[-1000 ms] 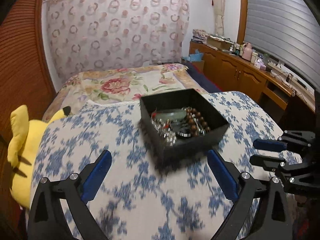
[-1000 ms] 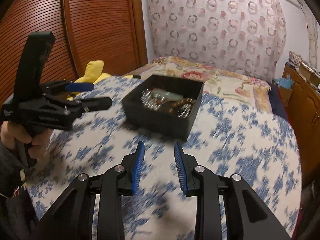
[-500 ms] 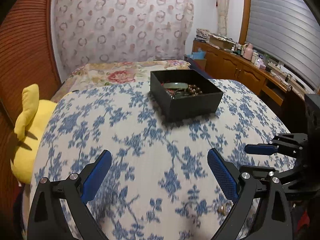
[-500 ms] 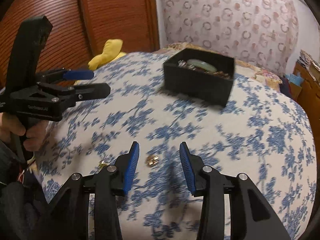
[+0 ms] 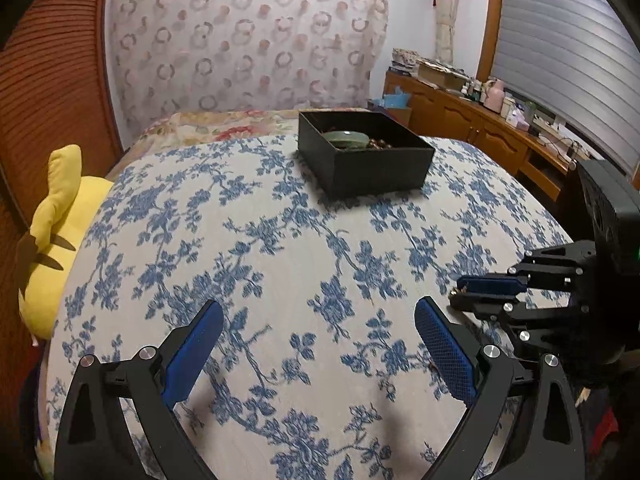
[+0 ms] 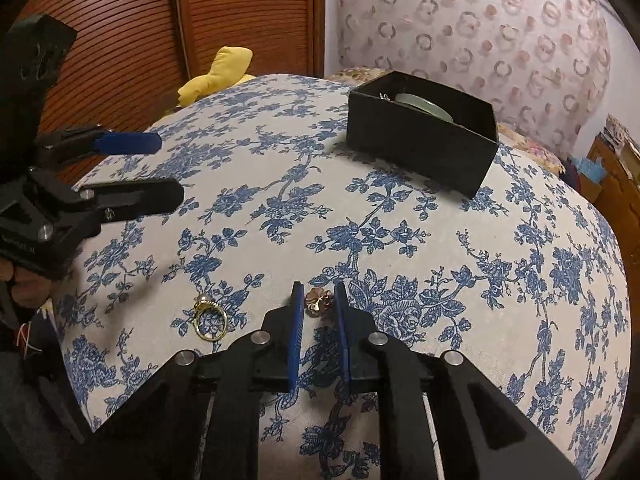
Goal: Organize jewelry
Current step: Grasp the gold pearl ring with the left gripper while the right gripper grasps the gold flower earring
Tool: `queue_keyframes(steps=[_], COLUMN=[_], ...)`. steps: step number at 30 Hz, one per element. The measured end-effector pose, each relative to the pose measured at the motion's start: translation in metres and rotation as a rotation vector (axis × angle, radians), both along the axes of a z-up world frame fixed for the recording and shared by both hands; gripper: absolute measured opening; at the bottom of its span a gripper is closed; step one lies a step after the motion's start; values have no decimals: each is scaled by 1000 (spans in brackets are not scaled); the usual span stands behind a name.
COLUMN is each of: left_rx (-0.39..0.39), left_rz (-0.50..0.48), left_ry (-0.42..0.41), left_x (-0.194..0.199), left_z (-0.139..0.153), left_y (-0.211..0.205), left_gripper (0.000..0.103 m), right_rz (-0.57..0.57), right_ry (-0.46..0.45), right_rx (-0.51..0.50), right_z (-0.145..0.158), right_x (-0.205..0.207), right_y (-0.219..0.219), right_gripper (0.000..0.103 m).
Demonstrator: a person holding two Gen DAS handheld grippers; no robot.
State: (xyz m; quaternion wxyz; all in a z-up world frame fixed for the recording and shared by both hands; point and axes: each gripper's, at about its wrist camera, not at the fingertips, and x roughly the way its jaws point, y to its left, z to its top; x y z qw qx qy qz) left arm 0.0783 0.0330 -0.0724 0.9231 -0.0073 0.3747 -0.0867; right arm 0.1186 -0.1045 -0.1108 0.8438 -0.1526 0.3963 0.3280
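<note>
A small rose-gold flower earring lies on the blue-flowered cloth between the fingertips of my right gripper. The jaws are narrowly apart on either side of it, with small gaps showing. A gold ring with a pearl lies to its left. The black jewelry box stands further back, with a green bangle and brown beads inside. My left gripper is wide open and empty, above the cloth. It shows in the right wrist view at the left. The right gripper shows in the left wrist view.
A yellow plush toy lies at the left edge of the cloth-covered surface. A wooden slatted door stands behind it. A wooden sideboard with clutter runs along the right wall. A bed with a flowered cover lies beyond the box.
Both grippers have pulled back from the box toward the near edge. The right gripper has lowered around the earring and its jaws have narrowed. The left gripper stays wide open.
</note>
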Motion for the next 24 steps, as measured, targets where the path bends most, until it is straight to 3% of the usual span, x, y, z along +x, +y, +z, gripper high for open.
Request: queue_keyframes(steps=[11,24], left_rx=[8,32], left_rz=[-106,-228], left_ry=[44,81], left_x=[-10,-22], left_z=[-12,-22], left_y=[-35,-71], left_gripper=[93,55], right_rz=[-66,-86], right_ry=[-27,-38], right_rx=[65,86], right_z=[14,19], right_x=[-8,-9], right_y=[-37,-49], right_gripper=[16,17])
